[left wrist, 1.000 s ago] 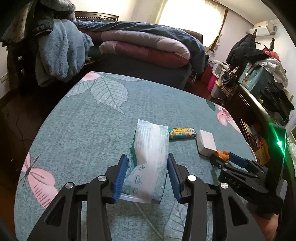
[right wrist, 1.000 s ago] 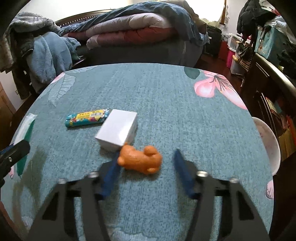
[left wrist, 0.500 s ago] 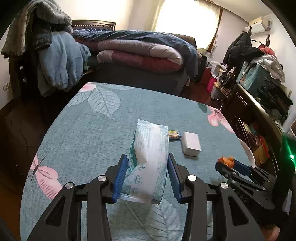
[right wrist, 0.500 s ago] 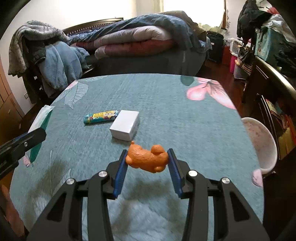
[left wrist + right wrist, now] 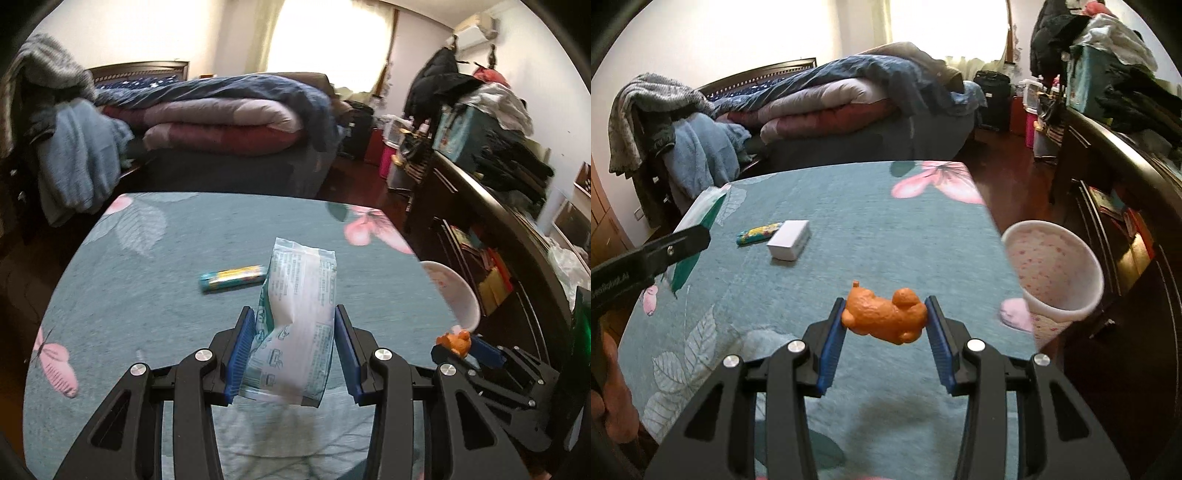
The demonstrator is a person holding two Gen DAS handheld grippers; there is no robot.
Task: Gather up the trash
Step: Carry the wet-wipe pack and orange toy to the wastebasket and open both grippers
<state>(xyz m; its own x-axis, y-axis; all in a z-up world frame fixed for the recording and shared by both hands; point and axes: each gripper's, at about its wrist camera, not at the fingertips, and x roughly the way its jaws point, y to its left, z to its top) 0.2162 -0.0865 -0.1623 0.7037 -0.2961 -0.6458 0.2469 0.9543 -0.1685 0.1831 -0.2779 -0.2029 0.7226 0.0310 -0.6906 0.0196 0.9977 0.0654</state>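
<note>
My left gripper [image 5: 295, 347] is shut on a white and green plastic packet [image 5: 295, 314], held upright above the teal tablecloth [image 5: 166, 295]. My right gripper [image 5: 884, 332] is shut on a small orange bear figure [image 5: 884, 315], lifted off the table. In the left wrist view the right gripper [image 5: 463, 347] shows at the lower right with the orange bear figure [image 5: 454, 341] in it. A white bin with pink speckles [image 5: 1052, 273] stands off the table's right edge. In the right wrist view the left gripper's finger [image 5: 668, 251] and the packet [image 5: 701, 210] appear at the left.
A colourful tube-shaped wrapper [image 5: 232, 278] and a small white box [image 5: 788, 240] lie on the tablecloth [image 5: 849, 221]. Behind the table is a bed with piled quilts [image 5: 221, 125]. A dark cabinet with clothes on top [image 5: 498, 177] runs along the right. A hand [image 5: 613, 398] shows at lower left.
Both grippers have risen and moved to the right with their loads. The orange bear, on the table a second ago, is now lifted. The white bin has come into view.
</note>
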